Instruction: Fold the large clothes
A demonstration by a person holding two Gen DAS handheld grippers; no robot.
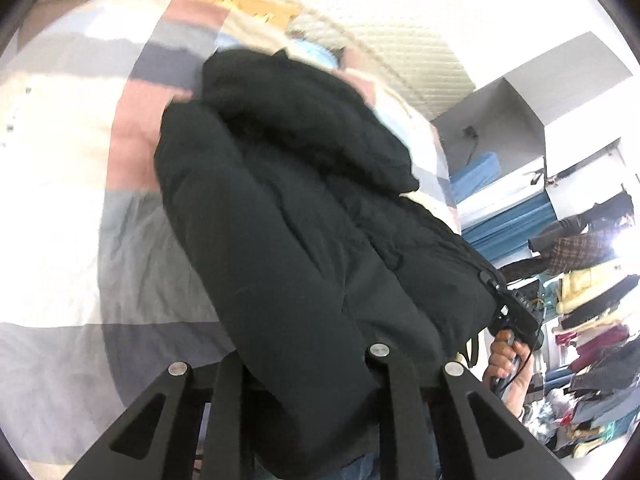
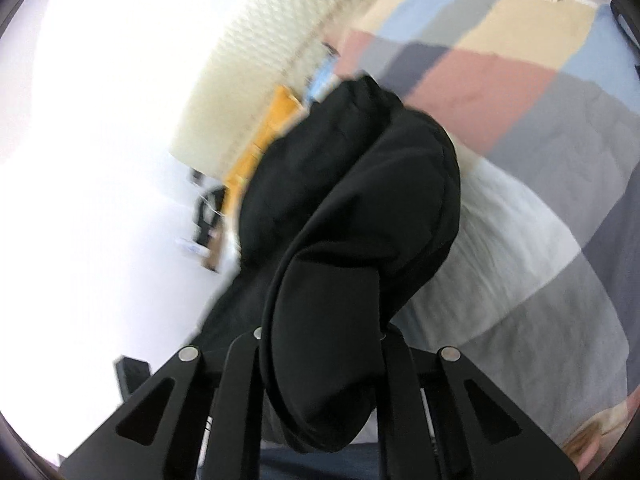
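A large black padded jacket (image 1: 288,216) hangs in the air above a bed with a patchwork cover (image 1: 72,208). My left gripper (image 1: 308,364) is shut on one part of the jacket; the cloth bulges out between its fingers and hides the tips. My right gripper (image 2: 320,344) is shut on another part of the black jacket (image 2: 352,208), which droops over and hides its fingertips. In the left wrist view the right gripper (image 1: 516,312) and the hand holding it show at the jacket's right edge.
The patchwork bed cover (image 2: 520,184) spreads under the jacket. A rack of hanging clothes (image 1: 592,304) stands at the right. A cream headboard or blind (image 1: 400,40) and a blue mattress pad (image 1: 492,172) lie behind. An orange-yellow frame (image 2: 260,148) stands by a white wall.
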